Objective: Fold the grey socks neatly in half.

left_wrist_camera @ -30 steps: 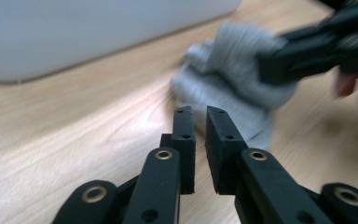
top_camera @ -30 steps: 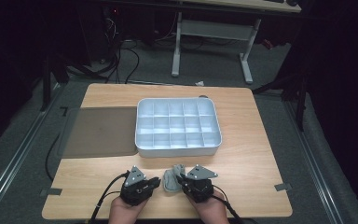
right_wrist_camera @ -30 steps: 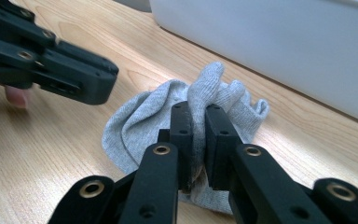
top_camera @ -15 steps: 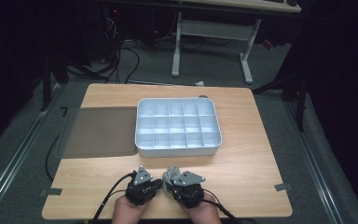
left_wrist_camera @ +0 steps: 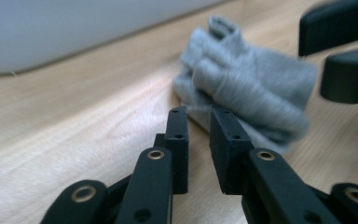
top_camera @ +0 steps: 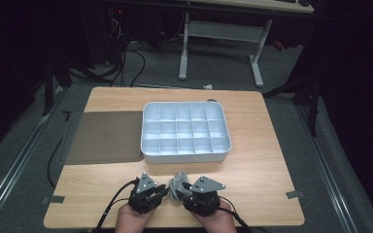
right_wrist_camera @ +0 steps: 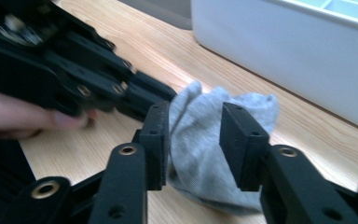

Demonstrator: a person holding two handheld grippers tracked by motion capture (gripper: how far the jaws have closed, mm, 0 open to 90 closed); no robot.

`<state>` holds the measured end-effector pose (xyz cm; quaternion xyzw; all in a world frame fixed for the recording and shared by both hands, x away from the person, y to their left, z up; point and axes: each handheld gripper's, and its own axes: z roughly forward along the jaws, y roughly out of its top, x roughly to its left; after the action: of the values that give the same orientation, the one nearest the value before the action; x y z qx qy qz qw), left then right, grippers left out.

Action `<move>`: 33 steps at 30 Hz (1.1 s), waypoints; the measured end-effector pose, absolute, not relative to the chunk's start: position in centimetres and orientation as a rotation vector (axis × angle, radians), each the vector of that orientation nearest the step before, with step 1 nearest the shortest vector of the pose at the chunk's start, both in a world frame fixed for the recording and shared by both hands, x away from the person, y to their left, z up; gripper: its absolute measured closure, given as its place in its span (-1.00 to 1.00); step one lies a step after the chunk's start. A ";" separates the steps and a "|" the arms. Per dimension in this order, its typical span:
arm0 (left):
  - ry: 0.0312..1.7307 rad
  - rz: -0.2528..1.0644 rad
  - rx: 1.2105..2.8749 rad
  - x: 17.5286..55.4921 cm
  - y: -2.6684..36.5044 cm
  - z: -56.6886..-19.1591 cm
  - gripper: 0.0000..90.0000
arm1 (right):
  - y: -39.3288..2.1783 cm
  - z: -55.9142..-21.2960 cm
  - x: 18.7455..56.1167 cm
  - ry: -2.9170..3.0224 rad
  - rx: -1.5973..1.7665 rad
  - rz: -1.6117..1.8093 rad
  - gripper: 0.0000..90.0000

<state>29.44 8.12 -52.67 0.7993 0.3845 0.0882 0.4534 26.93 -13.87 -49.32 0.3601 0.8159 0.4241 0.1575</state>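
a: what is seen in the high view?

b: a grey sock [top_camera: 178, 184] is seen bunched on the wooden table [top_camera: 262, 170], between the left gripper [top_camera: 161, 193] and the right gripper [top_camera: 184, 188], near the table's front edge. a white compartment tray [top_camera: 185, 154] is set just beyond it, with a dark mat [top_camera: 104, 137] at the tray's left.

a: and in the left gripper view?

b: the left gripper [left_wrist_camera: 199, 112] is seen with its jaws slightly parted, having just been opening; nothing is pinched, and the sock [left_wrist_camera: 247, 88] is found just past the tips. the right gripper's jaws are seen at the sock's far side.

a: and in the right gripper view?

b: the right gripper [right_wrist_camera: 195, 122] is seen spread, its jaws having just been opening. the sock [right_wrist_camera: 200, 140] is seen lying loosely between them; one pad is met by the cloth, the other is kept apart. the tray wall [right_wrist_camera: 298, 56] is seen beyond it.
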 end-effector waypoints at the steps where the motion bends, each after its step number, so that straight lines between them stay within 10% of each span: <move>1: 0.944 0.231 1.956 29.3 8.2 -52.3 0.71 | -14.0 -49.5 26.8 2.333 1.027 1.207 0.52; 17: 0.885 0.256 2.017 28.7 6.9 -52.6 0.88 | -12.7 -52.4 27.1 2.403 1.018 1.121 0.94; 33: 0.907 0.231 2.036 28.9 6.9 -53.1 0.89 | -11.9 -51.7 26.5 2.410 0.948 1.152 0.95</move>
<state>28.89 6.93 -53.11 0.8179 0.3645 0.0927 0.4355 26.49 -11.92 -51.72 0.3306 0.8403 0.4015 0.1529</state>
